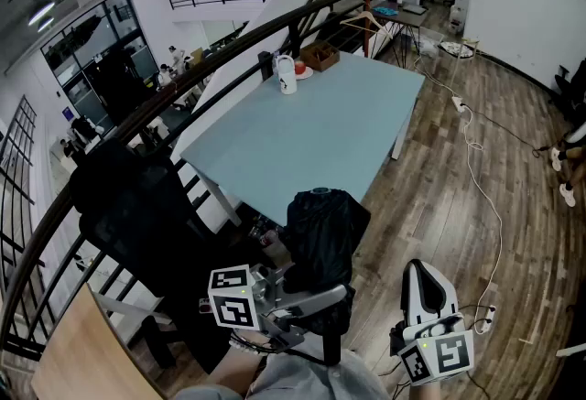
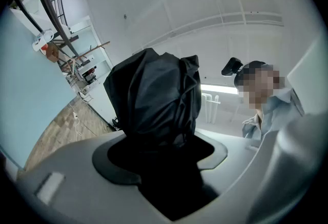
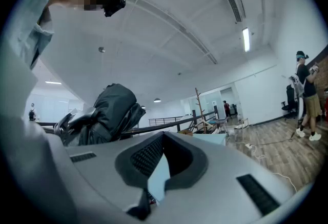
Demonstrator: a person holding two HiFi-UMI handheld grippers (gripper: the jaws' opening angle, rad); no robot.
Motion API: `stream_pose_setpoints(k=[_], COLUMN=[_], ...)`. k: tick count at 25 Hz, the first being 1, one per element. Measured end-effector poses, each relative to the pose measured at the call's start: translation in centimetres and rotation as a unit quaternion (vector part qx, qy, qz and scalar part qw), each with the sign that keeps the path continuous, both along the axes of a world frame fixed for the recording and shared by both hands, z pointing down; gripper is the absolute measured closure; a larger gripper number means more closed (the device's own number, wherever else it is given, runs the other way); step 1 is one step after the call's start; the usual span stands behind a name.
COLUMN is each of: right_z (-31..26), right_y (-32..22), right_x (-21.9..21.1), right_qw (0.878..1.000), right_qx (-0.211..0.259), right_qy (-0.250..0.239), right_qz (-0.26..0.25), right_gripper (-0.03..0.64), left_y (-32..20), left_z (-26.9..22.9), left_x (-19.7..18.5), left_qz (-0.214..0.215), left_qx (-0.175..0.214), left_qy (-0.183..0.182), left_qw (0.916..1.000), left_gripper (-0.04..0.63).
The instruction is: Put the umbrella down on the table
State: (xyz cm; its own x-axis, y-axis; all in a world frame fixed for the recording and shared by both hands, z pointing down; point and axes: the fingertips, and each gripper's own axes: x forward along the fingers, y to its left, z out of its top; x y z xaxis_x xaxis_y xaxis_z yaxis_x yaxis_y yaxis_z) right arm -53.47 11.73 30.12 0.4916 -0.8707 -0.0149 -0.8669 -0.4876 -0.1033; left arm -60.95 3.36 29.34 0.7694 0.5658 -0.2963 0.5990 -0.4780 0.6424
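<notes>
holding: left gripper [image 1: 316, 299], jaws spread wide and clamped on the bundled black umbrella [image 1: 322, 222], upright
right gripper [image 1: 425, 277]: jaws together, empty
table [image 1: 320, 128]: pale blue, behind umbrella

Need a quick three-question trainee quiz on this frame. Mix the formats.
1. True or false: the umbrella already lies on the table.
2. Which gripper grips the umbrella: A left, B right, C both?
3. Short answer: what is between the jaws of the right gripper?

Key
1. False. It is held in the air at the table's near end.
2. A. The left gripper is closed on its folded black fabric.
3. Nothing.
</notes>
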Motion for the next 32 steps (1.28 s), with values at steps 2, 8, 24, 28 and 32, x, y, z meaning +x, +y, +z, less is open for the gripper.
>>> stream_pose_setpoints(k=[2,8,24,28,32], right_z=[0.0,-0.1,0.8,1.1,1.3], right_y=[-0.7,-1.5,3.4,5.5,7.3], right_x=[0.2,0.7,2.5,2.9,3.1], right_qw=[1.0,1.0,1.0,1.0,1.0], right_qx=[0.002,0.006,0.007,0.005,0.001], right_qy=[0.004,0.007,-0.012,-0.014,-0.014], right_qz=[-0.009,-0.027,-0.013,-0.009,-0.005], right_gripper=[0.621,0.621,0.621,0.621,0.621], left_y=[-0.4,-0.8,2.4,4.4,6.5], left_z=[0.0,0.0,0.0,-0.2,0.0], left_x=[0.1,0.3,2.1,2.6,3.0], left_qz=[-0.007,-0.021,-0.018,-0.011,-0.002], left_qx=[0.005,0.008,-0.023,-0.026,-0.028], left_qy=[0.004,0.009,0.007,0.011,0.009], left_qw=[1.0,0.9997,0.9996,0.9995,0.9996], left_gripper=[0.316,0.316,0.316,0.316,0.316])
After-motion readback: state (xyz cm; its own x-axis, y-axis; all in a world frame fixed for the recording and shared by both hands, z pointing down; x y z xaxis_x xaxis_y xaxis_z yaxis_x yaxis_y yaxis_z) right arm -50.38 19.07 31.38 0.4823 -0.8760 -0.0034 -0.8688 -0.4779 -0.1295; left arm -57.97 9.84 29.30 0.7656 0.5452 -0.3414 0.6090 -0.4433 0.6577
